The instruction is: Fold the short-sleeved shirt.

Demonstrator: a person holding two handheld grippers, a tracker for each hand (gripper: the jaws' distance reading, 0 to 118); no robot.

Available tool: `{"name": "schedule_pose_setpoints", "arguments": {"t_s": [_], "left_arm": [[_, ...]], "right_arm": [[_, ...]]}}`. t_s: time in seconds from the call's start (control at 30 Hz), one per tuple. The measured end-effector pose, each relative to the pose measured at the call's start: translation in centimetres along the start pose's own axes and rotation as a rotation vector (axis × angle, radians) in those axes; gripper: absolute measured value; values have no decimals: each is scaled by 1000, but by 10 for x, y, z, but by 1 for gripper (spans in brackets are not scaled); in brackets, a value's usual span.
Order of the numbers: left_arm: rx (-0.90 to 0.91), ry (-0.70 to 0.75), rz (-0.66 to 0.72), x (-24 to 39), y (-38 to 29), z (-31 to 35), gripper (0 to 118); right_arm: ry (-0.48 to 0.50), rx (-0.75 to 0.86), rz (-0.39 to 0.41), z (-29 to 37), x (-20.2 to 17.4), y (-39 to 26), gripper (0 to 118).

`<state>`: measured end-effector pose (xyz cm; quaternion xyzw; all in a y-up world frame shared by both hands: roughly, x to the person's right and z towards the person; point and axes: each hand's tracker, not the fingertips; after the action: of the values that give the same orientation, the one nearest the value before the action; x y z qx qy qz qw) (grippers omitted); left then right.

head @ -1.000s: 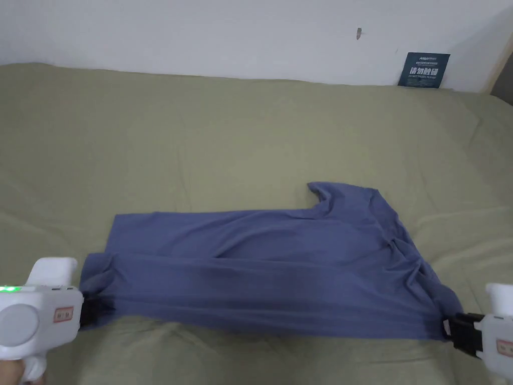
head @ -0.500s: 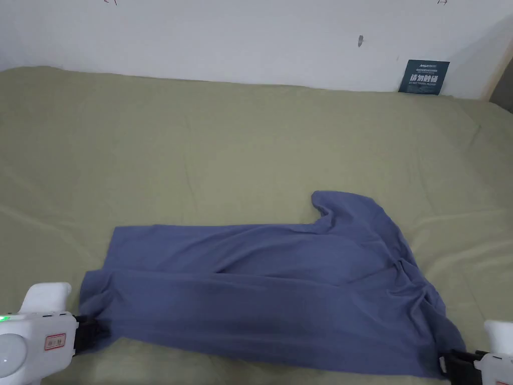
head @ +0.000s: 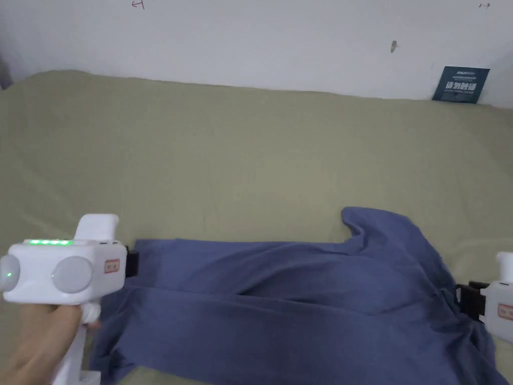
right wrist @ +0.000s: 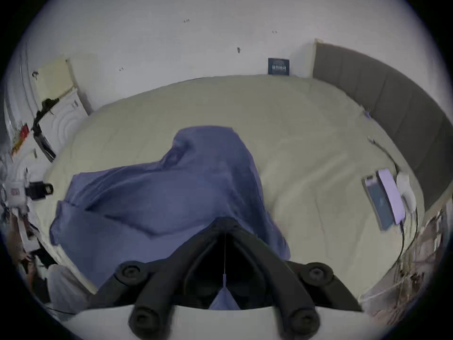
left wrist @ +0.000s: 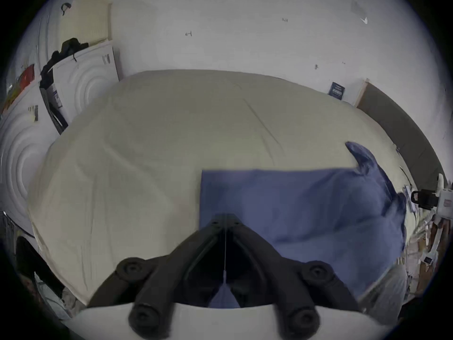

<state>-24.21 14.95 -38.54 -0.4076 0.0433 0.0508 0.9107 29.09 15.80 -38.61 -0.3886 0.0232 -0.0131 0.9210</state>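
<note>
One blue shirt (head: 300, 296) on one bed (head: 240, 160), left hand-held gripper (left wrist: 225, 219) and right hand-held gripper (right wrist: 225, 224) each clamping it.

shirt (head: 300, 296): plain blue | bedsheet (head: 250, 150): olive green | grippers: white bodies, black fingers | wall (head: 250, 40): white

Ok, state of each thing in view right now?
Shirt: blue, lying on the bed, near long edge doubled over, wrinkled, not fully folded.
Left claw: shut on the shirt.
Right claw: shut on the shirt.
Bed sheet: spread out, lightly creased.
Phone: lying flat, cable attached.
</note>
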Motion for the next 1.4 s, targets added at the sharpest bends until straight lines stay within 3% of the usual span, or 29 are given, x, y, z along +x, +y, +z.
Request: {"name": "schedule_pose_setpoints", "arguments": {"t_s": [0.17, 0.2, 0.27, 0.3, 0.47, 0.57, 0.6, 0.63, 0.7, 0.77, 0.8, 0.83, 0.87, 0.9, 0.93, 0.97, 1.0, 1.07, 1.13, 1.17, 1.2, 1.23, 1.27, 1.3, 1.4], "left_arm": [[-71, 46, -3, -7, 36, -57, 2], [-95, 48, 3, -10, 39, -66, 12], [-144, 44, 3, -13, 40, -82, 97], [-198, 36, -8, -13, 40, -92, 118], [-192, 47, -37, -2, 39, -100, 108], [-204, 63, -47, 4, 37, -100, 100], [-205, 58, -45, 5, 36, -99, 92], [-210, 44, -40, 3, 36, -99, 75], [-211, 32, -48, 5, 39, -93, 66], [-208, 17, -59, 2, 42, -92, 20], [-199, -21, -45, 3, 42, -90, 3], [-215, 4, -58, 6, 44, -90, 3], [-210, 10, -82, 8, 44, -90, 3], [-213, 15, -94, 9, 43, -92, 3], [-215, 18, -93, 9, 42, -93, 3], [-215, 20, -91, 9, 42, -93, 3], [-214, 22, -89, 9, 42, -92, 3], [-210, 25, -84, 7, 41, -96, 3], [-209, 26, -84, 7, 41, -97, 3], [-209, 27, -84, 6, 40, -100, 3], [-207, 27, -81, 5, 40, -99, 3], [-203, 28, -77, 4, 41, -98, 3], [-201, 28, -78, 4, 42, -96, 3], [-193, 27, -78, 3, 41, -95, 3], [-146, 17, -49, -1, 43, -78, 4]], "right_arm": [[-66, -9, 148, -45, -13, 29, 0], [-70, -12, 154, -52, -13, 33, 0], [-66, -20, 149, -64, -7, 41, 0], [-68, -24, 149, -69, -4, 45, 0], [-107, -44, 170, -87, 16, 55, 0], [-117, -68, 132, -95, 32, 59, 0], [-117, -74, 113, -98, 37, 60, 0], [-112, -85, 97, -101, 41, 62, 0], [-96, -97, 76, -108, 48, 65, 0], [-89, -95, 78, -116, 50, 69, 1], [-89, -107, 81, -123, 50, 72, 1], [-87, -125, 79, -129, 51, 75, 6], [-80, -142, 71, -134, 52, 77, 22], [-58, -182, 56, -142, 54, 80, 52], [-46, -245, 49, -153, 54, 82, 99], [-45, -280, 33, -161, 54, 82, 115], [-49, -250, 41, -164, 55, 81, 115], [-64, -292, 60, -174, 54, 79, 98], [-93, -324, 113, -181, 54, 73, 92], [-57, -300, 99, -176, 56, 71, 83], [-38, -286, 58, -172, 57, 73, 67], [-29, -260, 29, -163, 58, 75, 22], [-6, -229, 48, -155, 59, 76, 0], [36, -207, 85, -147, 61, 76, 0], [21, -153, 95, -120, 65, 78, 0]]}}
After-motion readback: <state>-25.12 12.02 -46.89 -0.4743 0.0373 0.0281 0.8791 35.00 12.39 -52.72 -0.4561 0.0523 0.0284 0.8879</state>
